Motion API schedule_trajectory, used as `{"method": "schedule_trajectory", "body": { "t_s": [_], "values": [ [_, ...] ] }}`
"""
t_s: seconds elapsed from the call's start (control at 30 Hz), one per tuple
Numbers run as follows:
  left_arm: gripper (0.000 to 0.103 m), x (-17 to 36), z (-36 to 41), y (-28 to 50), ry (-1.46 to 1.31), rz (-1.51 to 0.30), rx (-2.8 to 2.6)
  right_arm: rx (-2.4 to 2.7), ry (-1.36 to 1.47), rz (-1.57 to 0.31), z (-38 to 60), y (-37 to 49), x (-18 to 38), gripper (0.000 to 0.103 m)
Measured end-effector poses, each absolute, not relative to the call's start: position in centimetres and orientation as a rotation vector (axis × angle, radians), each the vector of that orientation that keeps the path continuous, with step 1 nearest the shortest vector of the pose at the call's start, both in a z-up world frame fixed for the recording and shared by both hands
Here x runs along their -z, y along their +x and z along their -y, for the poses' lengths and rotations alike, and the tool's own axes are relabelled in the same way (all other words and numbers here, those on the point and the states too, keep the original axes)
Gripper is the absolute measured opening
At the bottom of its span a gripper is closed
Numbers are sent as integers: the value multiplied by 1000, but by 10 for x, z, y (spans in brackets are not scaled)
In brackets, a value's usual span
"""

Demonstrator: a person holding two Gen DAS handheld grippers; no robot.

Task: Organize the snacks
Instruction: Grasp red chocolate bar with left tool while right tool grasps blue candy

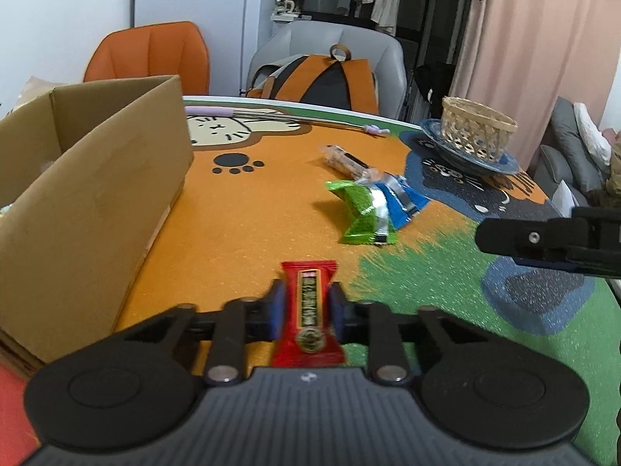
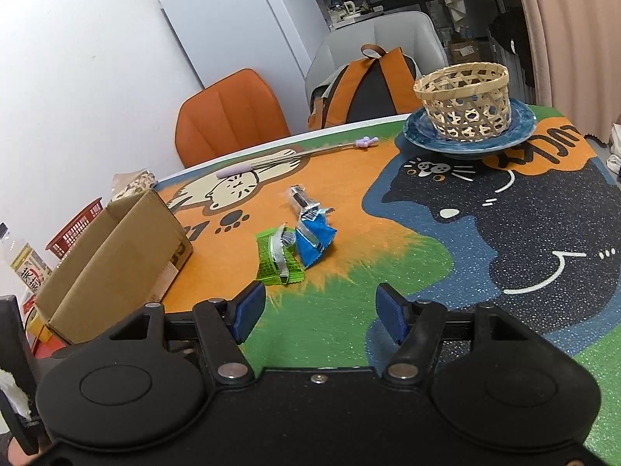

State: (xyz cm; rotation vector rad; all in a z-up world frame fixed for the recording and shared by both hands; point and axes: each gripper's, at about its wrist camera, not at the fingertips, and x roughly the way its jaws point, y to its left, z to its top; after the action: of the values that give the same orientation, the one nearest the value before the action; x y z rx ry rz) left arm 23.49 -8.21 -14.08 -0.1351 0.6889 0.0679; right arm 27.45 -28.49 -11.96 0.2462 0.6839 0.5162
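My left gripper [image 1: 307,305] is shut on a red snack packet [image 1: 308,312], held above the table mat just right of the open cardboard box [image 1: 89,194]. A green packet [image 1: 361,213], a blue packet [image 1: 403,200] and a brown snack bar [image 1: 345,161] lie in a cluster on the mat ahead. My right gripper [image 2: 320,310] is open and empty above the mat, with the green packet [image 2: 277,258] and the blue packet [image 2: 312,239] just beyond it. The box also shows in the right wrist view [image 2: 112,256]. The right gripper shows at the right edge of the left wrist view [image 1: 543,239].
A woven basket [image 2: 464,101] sits on a blue plate [image 2: 520,132] at the table's far right. A purple-handled wand [image 2: 271,161] lies near the far edge. An orange chair [image 2: 229,116] and a grey chair with a backpack [image 2: 368,85] stand behind. A red crate [image 2: 75,231] is left of the box.
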Motion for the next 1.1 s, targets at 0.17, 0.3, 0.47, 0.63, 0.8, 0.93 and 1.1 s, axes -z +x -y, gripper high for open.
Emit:
{"method": "schedule_trajectory", "body": {
  "t_s": [0.17, 0.3, 0.47, 0.63, 0.8, 0.93, 1.1],
  "values": [
    [18, 139, 75, 237, -182, -692, -53, -514, 255, -674, 281, 282, 116, 63],
    [18, 136, 71, 238, -199, -677, -55, -506, 256, -674, 278, 292, 116, 63],
    [18, 129, 65, 245, -211, -649, -63, -512, 256, -680, 272, 305, 116, 63],
    [18, 125, 59, 253, -225, -631, -67, -512, 233, -682, 262, 318, 117, 63],
    [18, 122, 54, 260, -240, -619, -76, -512, 211, -687, 251, 332, 116, 62],
    [18, 121, 48, 264, -257, -610, -80, -515, 195, -688, 241, 343, 116, 60],
    [18, 122, 44, 265, -267, -610, -81, -497, 175, -697, 230, 356, 121, 55]
  ]
}}
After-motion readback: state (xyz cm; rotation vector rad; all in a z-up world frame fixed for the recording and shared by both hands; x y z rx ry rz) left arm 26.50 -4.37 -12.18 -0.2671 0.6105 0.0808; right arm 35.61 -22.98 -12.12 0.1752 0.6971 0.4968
